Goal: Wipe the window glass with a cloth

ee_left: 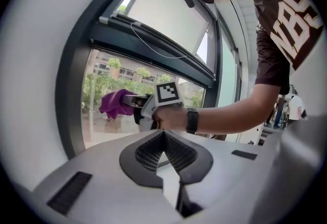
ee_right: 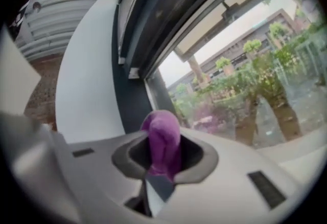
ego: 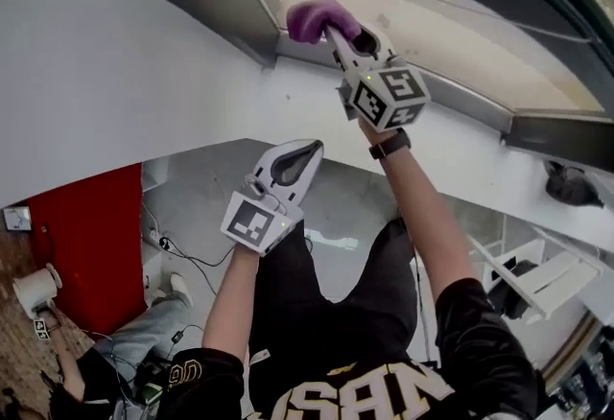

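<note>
Soft cloth against hard plastic, glass and metal.

The cloth (ee_right: 161,125) is soft, fuzzy and matt, with rounded folds. The right tongs (ee_right: 162,141) and the left tongs (ee_left: 163,138) have smooth, matt, pale grey plastic shells. The left one's pads (ee_left: 148,154) are black, finely ribbed and look like rubber. The window glass (ee_right: 245,95) is clear and glossy, with faint reflections. Its frame (ee_left: 74,100) is dark grey and smooth and looks like painted metal. The wall (ego: 106,73) is matt white.
</note>
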Available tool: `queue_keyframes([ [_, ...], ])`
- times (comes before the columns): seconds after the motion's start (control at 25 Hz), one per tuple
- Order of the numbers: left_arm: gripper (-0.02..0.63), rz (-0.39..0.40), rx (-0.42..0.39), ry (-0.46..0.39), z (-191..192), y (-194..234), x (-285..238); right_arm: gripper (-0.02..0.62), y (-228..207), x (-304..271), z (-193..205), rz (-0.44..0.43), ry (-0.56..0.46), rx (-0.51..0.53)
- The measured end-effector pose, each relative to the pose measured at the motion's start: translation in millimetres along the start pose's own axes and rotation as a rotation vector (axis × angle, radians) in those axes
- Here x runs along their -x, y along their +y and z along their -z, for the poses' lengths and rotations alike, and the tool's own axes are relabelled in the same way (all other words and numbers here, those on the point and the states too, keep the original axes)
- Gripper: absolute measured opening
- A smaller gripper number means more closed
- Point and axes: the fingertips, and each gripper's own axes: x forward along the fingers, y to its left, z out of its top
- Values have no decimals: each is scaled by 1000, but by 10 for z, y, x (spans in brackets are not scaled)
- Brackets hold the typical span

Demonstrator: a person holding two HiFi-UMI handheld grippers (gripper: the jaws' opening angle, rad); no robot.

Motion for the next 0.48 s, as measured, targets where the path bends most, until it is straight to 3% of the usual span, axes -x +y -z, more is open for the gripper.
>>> queue_keyframes([
  [0.2, 17, -100, 32, -12, -89, 453, 452, 83, 389, -1020, 66, -28, -11, -76],
  [0.32, 17, -115, 58, -17, -103, 499, 478, 83, 223, -1048, -55, 29, -34, -120],
  [0.48, 17, -67, 77, -32, -93, 389, 329, 83, -135, -647, -98, 113, -11, -106],
])
